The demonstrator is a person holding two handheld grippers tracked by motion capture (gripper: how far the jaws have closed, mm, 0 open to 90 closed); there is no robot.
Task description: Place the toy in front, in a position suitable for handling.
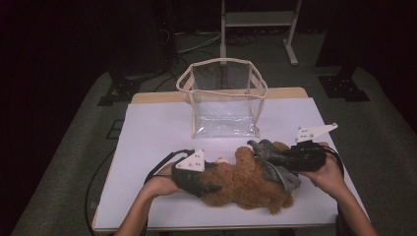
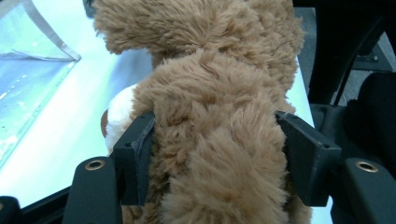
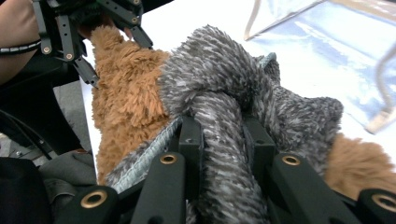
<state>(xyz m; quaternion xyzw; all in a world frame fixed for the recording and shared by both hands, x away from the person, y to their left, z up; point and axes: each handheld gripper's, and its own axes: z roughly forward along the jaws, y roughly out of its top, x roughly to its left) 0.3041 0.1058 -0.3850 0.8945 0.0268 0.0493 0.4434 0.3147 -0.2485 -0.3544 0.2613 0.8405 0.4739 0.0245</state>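
Observation:
A brown plush bear (image 1: 243, 186) lies on its side near the table's front edge, with a grey fuzzy scarf (image 1: 284, 179) draped over its right end. My left gripper (image 1: 210, 187) is shut on a brown furry limb of the bear (image 2: 210, 154), and both pads press into the fur. My right gripper (image 1: 273, 156) is shut on a bunched fold of the grey scarf (image 3: 219, 79). In the right gripper view the bear (image 3: 123, 98) lies behind that fold. Farther off in that view, the left gripper (image 3: 88, 32) sits on the fur.
A clear plastic bag (image 1: 223, 62) with beige trim stands upright and open at the back middle of the white table (image 1: 152, 132), just beyond the bear. Its wall shows in the left gripper view (image 2: 28, 70). Dark floor, cables and a stand's legs (image 1: 290, 49) lie behind the table.

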